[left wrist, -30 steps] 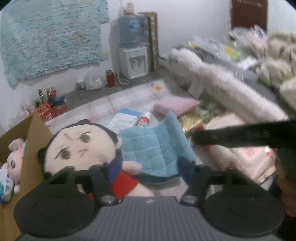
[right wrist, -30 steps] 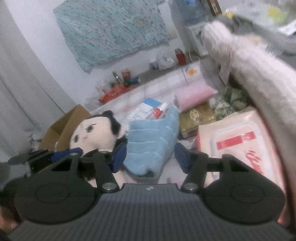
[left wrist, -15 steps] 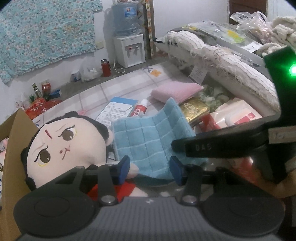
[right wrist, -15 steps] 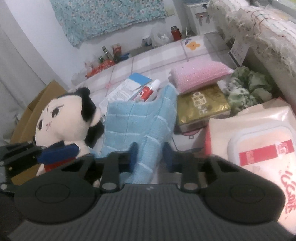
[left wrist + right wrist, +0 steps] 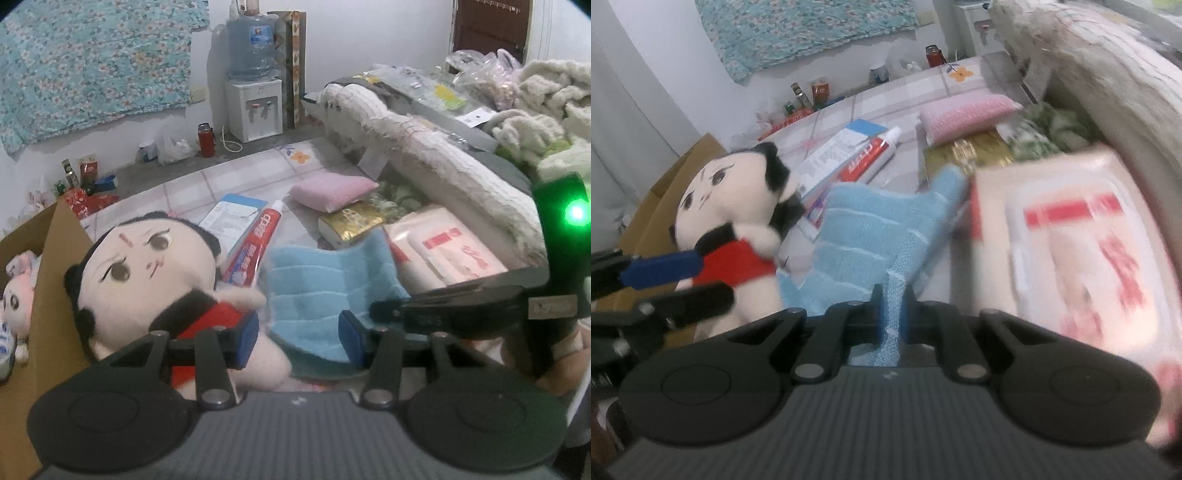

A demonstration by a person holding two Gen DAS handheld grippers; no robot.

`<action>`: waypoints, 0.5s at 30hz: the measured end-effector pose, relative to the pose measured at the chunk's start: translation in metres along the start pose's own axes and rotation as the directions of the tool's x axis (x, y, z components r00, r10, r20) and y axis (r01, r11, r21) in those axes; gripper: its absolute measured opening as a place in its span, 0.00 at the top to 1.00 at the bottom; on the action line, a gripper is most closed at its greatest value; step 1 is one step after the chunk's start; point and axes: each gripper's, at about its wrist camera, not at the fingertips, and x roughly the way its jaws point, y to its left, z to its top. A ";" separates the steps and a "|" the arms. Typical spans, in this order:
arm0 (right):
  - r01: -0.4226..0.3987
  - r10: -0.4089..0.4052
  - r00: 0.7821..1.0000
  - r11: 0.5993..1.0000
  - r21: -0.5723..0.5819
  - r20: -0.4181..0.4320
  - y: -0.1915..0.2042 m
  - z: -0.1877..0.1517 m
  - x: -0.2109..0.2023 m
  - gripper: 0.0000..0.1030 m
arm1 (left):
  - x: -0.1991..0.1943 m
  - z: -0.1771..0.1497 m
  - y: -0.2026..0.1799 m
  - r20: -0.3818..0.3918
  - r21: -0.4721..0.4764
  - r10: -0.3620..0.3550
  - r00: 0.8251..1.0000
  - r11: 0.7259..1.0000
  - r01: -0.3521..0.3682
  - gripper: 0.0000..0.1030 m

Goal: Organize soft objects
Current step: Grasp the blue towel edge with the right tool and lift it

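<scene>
Toothpaste tube point(image 5: 258, 240) on floor, mid-scene; gold box point(image 5: 351, 221) right of it; water dispenser point(image 5: 253, 107) at far wall.

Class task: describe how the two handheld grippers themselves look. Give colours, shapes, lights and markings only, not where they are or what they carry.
Both have a grey ribbed body, two round black discs, black linkage arms with silver pivot pins, and blue finger pads. The left gripper shows this in its own view. The right gripper also carries a glowing green light and a small pale label on its black side, seen from the left wrist view.
</scene>
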 end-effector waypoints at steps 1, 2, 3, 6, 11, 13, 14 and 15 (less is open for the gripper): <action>0.002 -0.002 1.000 1.000 -0.001 0.000 0.000 -0.007 -0.007 0.94 | -0.007 -0.005 0.000 0.001 -0.008 -0.007 1.000 1.000 0.007 0.52; 0.002 -0.002 1.000 1.000 0.002 -0.003 -0.001 -0.014 -0.015 0.94 | -0.013 -0.009 0.000 0.001 -0.017 -0.014 1.000 1.000 0.014 0.52; 0.001 -0.001 1.000 1.000 0.007 -0.007 -0.002 -0.020 -0.022 0.94 | -0.018 -0.013 0.001 -0.002 -0.026 -0.020 1.000 0.999 0.020 0.52; -0.013 0.014 1.000 0.999 0.040 -0.022 -0.007 -0.039 -0.047 0.94 | -0.031 -0.029 0.002 -0.014 -0.051 -0.047 0.999 0.998 0.046 0.52; -0.003 0.007 0.999 0.995 0.096 -0.047 -0.018 -0.068 -0.080 0.94 | -0.029 -0.052 -0.007 -0.060 -0.059 -0.101 0.993 0.994 0.097 0.52; 0.020 -0.014 0.998 0.995 0.102 -0.054 -0.021 -0.075 -0.087 0.94 | -0.018 -0.060 -0.013 -0.092 -0.055 -0.129 0.987 0.991 0.125 0.52; 0.031 -0.026 0.998 0.994 0.100 -0.059 -0.022 -0.077 -0.088 0.94 | -0.010 -0.064 -0.016 -0.111 -0.057 -0.141 0.984 0.989 0.135 0.52; 0.045 -0.039 0.997 0.995 0.094 -0.063 -0.021 -0.079 -0.089 0.94 | -0.002 -0.068 -0.019 -0.129 -0.057 -0.144 0.981 0.989 0.138 0.52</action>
